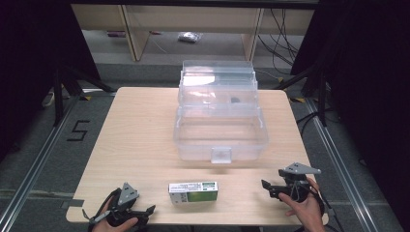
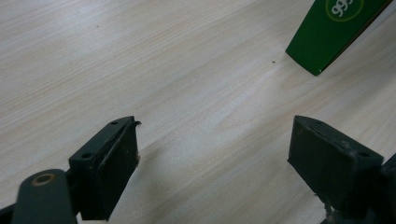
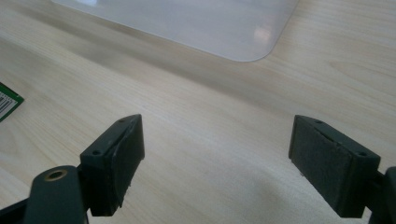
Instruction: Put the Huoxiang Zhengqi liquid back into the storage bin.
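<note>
A: Since the high view takes in the whole table (image 1: 140, 125), start there. Where does everything sit relative to the carton?

B: The carton (image 1: 193, 192), green and white, lies flat near the table's front edge. Behind it stands the clear box (image 1: 220, 140), lid thrown back, its tub apparently empty apart from a small dark thing in the upper tray that I can't identify. The left gripper (image 1: 147, 210) rests to the carton's left, the right gripper (image 1: 266, 185) to its right, each held in a hand and both apart from the carton.

A: And the left gripper view?

B: Its jaws stand wide apart over bare wood, with nothing between them. A green corner of the carton (image 2: 334, 32) shows ahead and to the upper right, well clear of the pads.

A: The right gripper view?

B: The same story: jaws spread, nothing held. A sliver of the carton (image 3: 7, 106) sits at the far left edge, and the box's rounded corner (image 3: 196, 23) lies ahead, beyond the carton's line.

A: So how far along is the job?

B: By my reading, barely begun. The box is already open and ready, which counts as done. The carton is untouched on the table; picking it up, carrying it back into the tub, and perhaps closing the lid all seem to remain.
</note>
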Available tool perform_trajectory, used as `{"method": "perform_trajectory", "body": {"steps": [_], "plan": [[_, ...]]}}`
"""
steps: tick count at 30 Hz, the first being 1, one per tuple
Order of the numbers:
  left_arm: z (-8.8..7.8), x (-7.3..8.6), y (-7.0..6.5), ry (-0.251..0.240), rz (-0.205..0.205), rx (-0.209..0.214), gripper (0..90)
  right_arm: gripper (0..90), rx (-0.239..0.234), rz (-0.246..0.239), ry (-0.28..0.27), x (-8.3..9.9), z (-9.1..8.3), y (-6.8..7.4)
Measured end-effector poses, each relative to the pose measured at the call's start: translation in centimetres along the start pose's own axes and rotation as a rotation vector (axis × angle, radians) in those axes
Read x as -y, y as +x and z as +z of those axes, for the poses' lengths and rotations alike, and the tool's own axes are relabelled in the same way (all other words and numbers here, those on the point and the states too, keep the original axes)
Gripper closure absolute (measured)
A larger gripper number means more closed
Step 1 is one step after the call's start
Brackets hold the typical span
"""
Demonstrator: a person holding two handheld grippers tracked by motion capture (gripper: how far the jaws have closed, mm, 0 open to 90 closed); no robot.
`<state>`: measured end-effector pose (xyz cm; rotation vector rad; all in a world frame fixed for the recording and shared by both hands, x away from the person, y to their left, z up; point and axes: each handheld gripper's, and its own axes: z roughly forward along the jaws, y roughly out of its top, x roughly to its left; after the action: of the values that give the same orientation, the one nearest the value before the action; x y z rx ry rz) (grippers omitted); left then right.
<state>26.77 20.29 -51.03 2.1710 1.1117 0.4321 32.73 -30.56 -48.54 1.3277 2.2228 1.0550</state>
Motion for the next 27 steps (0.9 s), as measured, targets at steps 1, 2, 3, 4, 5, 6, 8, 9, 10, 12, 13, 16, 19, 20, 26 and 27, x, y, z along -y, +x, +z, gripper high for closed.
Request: {"method": "perform_trajectory", "body": {"steps": [1, 2, 3, 4, 5, 6, 8, 9, 10, 12, 13, 16, 19, 20, 26, 27], "plan": [[0.1, 0.0, -0.1, -0.004, 0.0, -0.017, 15.3, 19.1, -0.014, -0.003, 0.008, 0.0, 0.0, 0.0], [0.1, 0.0, -0.1, 0.0, 0.004, -0.011, 15.3, 19.1, -0.019, -0.005, 0.005, 0.0, 0.0, 0.0], [0.2, 0.1, -0.1, -0.008, -0.011, -0.005, 15.3, 19.0, -0.003, -0.011, 0.002, 0.0, 0.0, 0.0], [0.2, 0.1, -0.1, -0.009, -0.006, -0.027, 15.3, 18.9, -0.022, -0.007, 0.0, -0.1, 0.0, 0.0], [0.1, 0.0, -0.1, -0.007, -0.004, -0.021, 15.3, 18.9, -0.011, -0.01, -0.001, -0.1, 0.0, 0.0], [0.1, 0.0, -0.1, -0.002, 0.002, -0.019, 15.3, 18.9, -0.012, -0.011, 0.005, -0.1, 0.0, 0.0], [0.2, 0.0, 0.0, -0.004, -0.003, -0.011, 15.3, 18.7, -0.024, -0.015, 0.006, -0.1, 0.1, 0.1], [0.2, 0.1, -0.1, -0.009, -0.009, -0.019, 15.3, 18.5, -0.036, -0.004, 0.009, -0.1, 0.2, 0.1], [0.2, 0.1, -0.1, -0.012, -0.013, -0.024, 15.3, 18.3, -0.036, -0.009, 0.008, -0.2, 0.2, 0.1], [0.1, 0.0, 0.0, -0.002, -0.002, -0.013, 15.3, 18.1, -0.04, 0.017, 0.021, -0.2, 0.2, 0.4], [0.1, 0.0, -0.1, -0.006, -0.003, -0.007, 15.3, 17.9, -0.028, -0.022, 0.008, -0.3, 0.2, 0.1], [0.2, 0.1, -0.1, -0.008, -0.009, -0.022, 15.3, 16.1, -0.057, -0.039, 0.012, -0.9, 0.1, 0.4], [0.2, 0.1, -0.1, -0.009, -0.008, -0.024, 15.3, 16.1, -0.088, -0.046, 0.019, -1.4, 0.0, 0.8], [0.2, 0.1, -0.1, -0.01, -0.013, -0.022, 15.3, 16.2, -0.098, -0.046, 0.033, -1.7, -0.2, 1.0], [0.2, 0.1, -0.1, -0.005, -0.008, -0.009, 15.3, 16.6, -0.118, -0.127, 0.03, -3.0, -0.7, 2.0], [0.2, 0.1, -0.1, -0.006, -0.011, -0.012, 15.3, 17.2, -0.146, -0.143, 0.025, -3.4, -0.9, 2.7]]}}
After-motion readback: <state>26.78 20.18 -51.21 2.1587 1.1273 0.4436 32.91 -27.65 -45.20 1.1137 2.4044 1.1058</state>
